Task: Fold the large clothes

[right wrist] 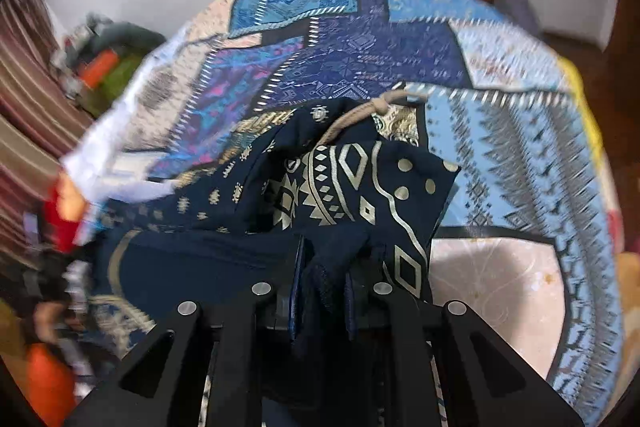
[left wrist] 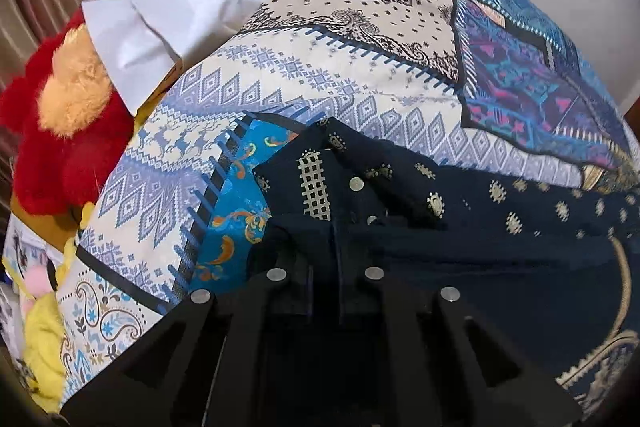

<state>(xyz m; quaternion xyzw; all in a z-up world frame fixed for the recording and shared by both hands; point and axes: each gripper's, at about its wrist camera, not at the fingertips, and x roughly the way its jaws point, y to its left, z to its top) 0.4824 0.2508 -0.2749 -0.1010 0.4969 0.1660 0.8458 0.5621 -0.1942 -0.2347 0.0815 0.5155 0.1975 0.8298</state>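
Navy garment (left wrist: pixel 500 247) with gold print lies partly on the patchwork bedspread (left wrist: pixel 320 95), partly lifted; one portion is bunched at each gripper. Left gripper (left wrist: pixel 339 247): jaws nearly closed, clenched on a dark fold of the cloth near the button placket. Right gripper (right wrist: pixel 325 267): likewise clamped, a wad of navy fabric pinched between the pads, the gold-patterned cuff or hem draped over it. A beige drawstring (right wrist: pixel 360 117) trails from the cloth beyond.

Judgement: the step in hand is carrying two held points across the bed to lay one half over the other. To do it well, keep both grips firm and the span between them taut, so the fold line runs straight rather than sagging. Lower both ends level and together, and let go only once the edges meet. The right view is blurred, so edge alignment cannot be read.

Periphery: white pillow (left wrist: pixel 160 15), red plush toy (left wrist: pixel 60 131) at the bed's edge, well clear of the garment.
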